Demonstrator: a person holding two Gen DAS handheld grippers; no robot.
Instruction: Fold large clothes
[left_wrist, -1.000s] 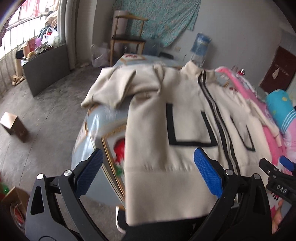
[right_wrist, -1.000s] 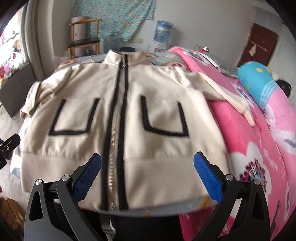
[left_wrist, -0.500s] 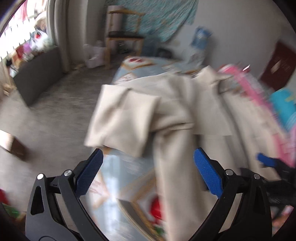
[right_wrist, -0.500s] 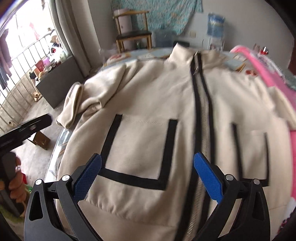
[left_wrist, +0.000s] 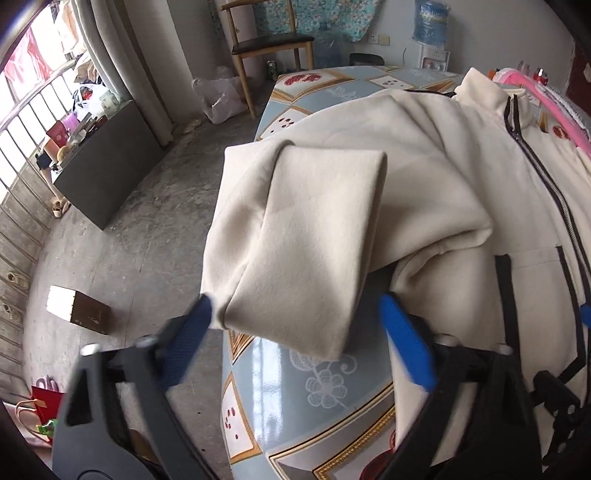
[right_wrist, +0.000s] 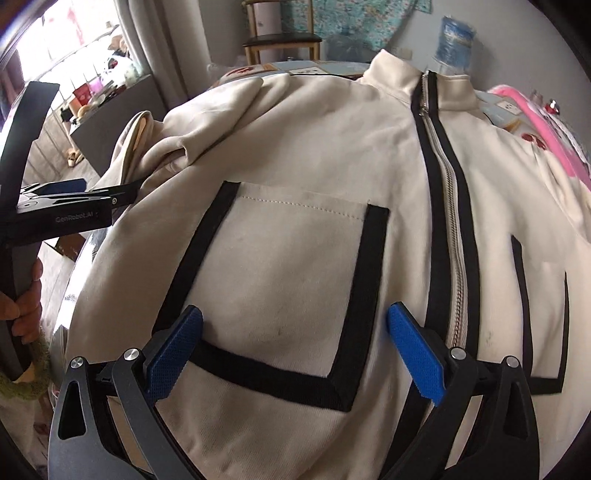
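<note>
Left wrist view: my left gripper (left_wrist: 295, 332) is poised over the folded-back sleeve (left_wrist: 299, 236) of the cream jacket (right_wrist: 295, 184), which lies front-up across the patterned table (left_wrist: 314, 391). The sleeve cuff sits between the blue pads (left_wrist: 406, 347), lower centre of the frame, and overhangs the table edge. The jaws have just been closing, yet neither pad presses the cloth; the left pad is at most brushing the cuff corner. I rate this gripper as released, nothing held

Right wrist view: my right gripper (right_wrist: 291, 350) hovers low over the jacket's black-trimmed pocket (right_wrist: 288, 280), left of the zipper (right_wrist: 454, 229). Its jaws stand apart with the pocket panel seen between them; nothing is pinched. The left gripper shows at the left edge of this frame, beside the sleeve

Judgement on step: I appear to be setting up to take the sleeve and lay it across the body

Risks noted:
- Closing on only the cuff corner would give a thin bite; the heavy fleece could slip out mid-fold
- The sleeve is doubled, so the jaws may catch one layer and leave the other bunched
- The overhanging cuff may slide off the glossy table if nudged
- The right gripper could snag the pocket trim or zipper and drag the body askew
</note>
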